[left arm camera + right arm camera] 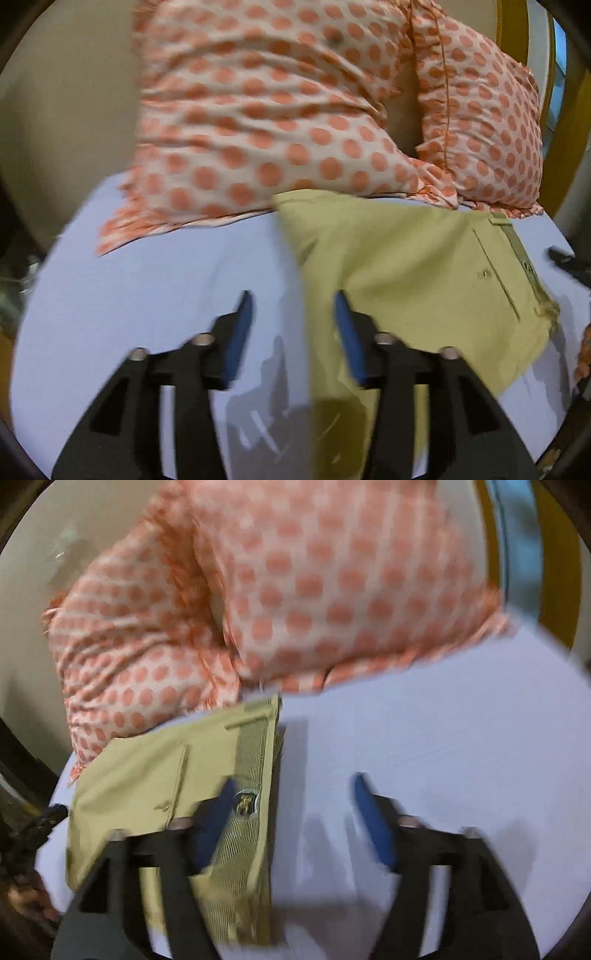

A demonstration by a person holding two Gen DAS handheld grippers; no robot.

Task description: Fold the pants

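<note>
Pants (399,266): tan, lying flat and already folded over on the bed sheet (147,295), middle right of the left view. Flat makes the next fold easy.
Waistband (255,775): in the right view it runs down the middle left, under the left blue tip.
Pillows (258,110): spotted orange, upper part of both views, touching the far edge of the pants.
Left tongs (293,314): wide open, holding nothing, over the pants' left edge.
Right tongs (293,797): wide open, holding nothing; blurry, so touching the waistband is unsure.
</note>
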